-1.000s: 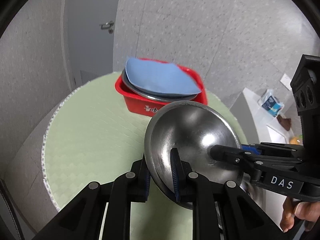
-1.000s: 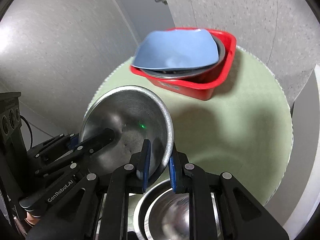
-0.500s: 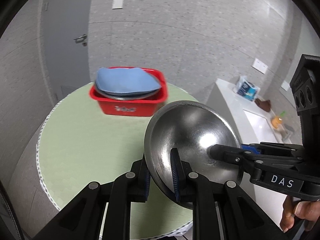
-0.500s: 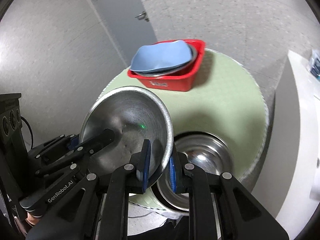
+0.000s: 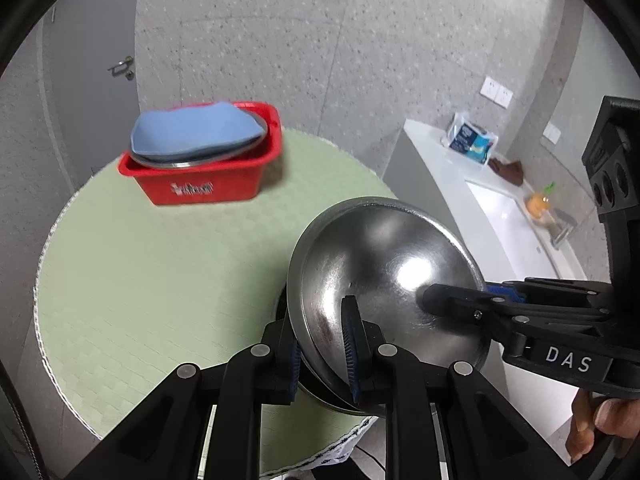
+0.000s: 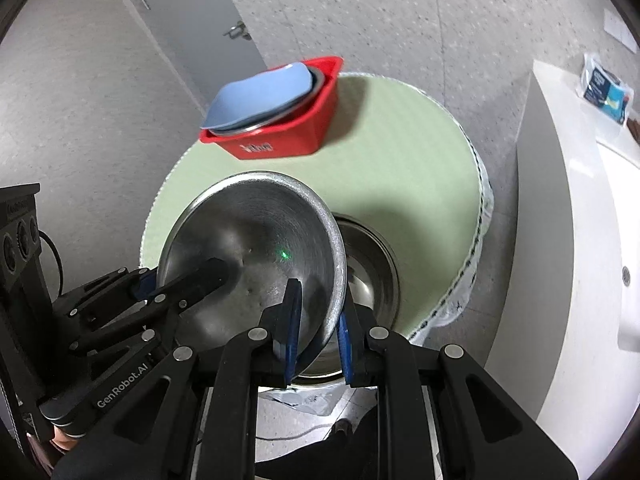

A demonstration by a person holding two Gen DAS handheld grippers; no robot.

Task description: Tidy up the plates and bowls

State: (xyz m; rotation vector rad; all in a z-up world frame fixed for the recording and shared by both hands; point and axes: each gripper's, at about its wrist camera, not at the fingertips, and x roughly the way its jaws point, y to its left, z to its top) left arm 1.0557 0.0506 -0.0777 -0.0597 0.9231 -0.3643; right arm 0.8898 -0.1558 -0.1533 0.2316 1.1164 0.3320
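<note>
Both grippers hold one steel bowl (image 5: 384,264) above the round green table (image 5: 160,272). My left gripper (image 5: 324,344) is shut on its near rim. My right gripper (image 6: 316,320) is shut on the opposite rim; the same bowl shows in the right wrist view (image 6: 256,248). A second steel bowl (image 6: 368,264) sits on the table under and right of the held one. A red basin (image 5: 208,184) at the table's far side holds a steel plate with a blue plate (image 5: 196,132) on top; the basin also shows in the right wrist view (image 6: 280,136).
A white counter (image 5: 448,184) with a sink stands right of the table, with a blue-white packet (image 5: 468,140) on it. A grey door (image 5: 92,92) is behind the table. The table edge (image 6: 476,240) lies close to the second bowl.
Both grippers have lifted the held bowl up and back from the table. The red basin looks farther away and the second bowl has come fully into view beneath.
</note>
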